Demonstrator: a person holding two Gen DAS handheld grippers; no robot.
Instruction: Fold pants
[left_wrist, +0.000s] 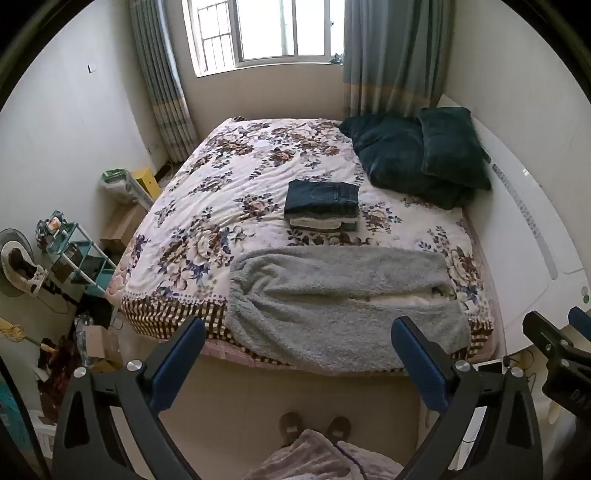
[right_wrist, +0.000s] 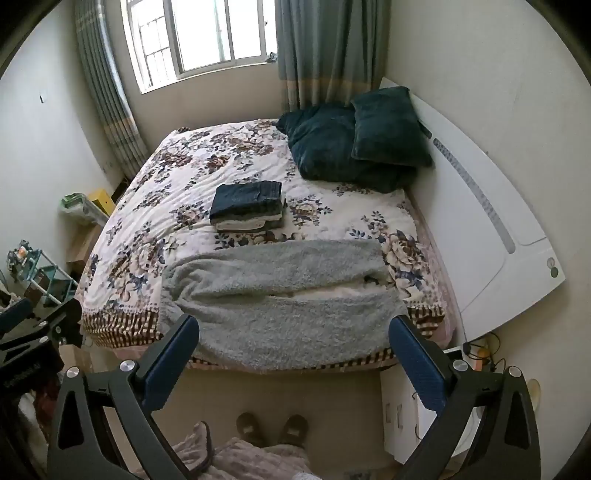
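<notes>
Grey fleece pants (left_wrist: 343, 302) lie lengthwise along the bed's (left_wrist: 236, 177) near edge.

Our left claw (left_wrist: 298, 339) and right claw (right_wrist: 294, 338) look the same: black frames with cut-out slots, curved arms, and round silver screws (left_wrist: 133, 365) at the pivots. The fingers (left_wrist: 177, 363) have flat blue pads with a fine woven-looking texture. From the left wrist view we can make out white lettering on the side of the right claw's black body, too blurry to read. Down below we're in brown slippers (right_wrist: 293, 428) and fuzzy pale pinkish-grey loungewear (left_wrist: 314, 458).
</notes>
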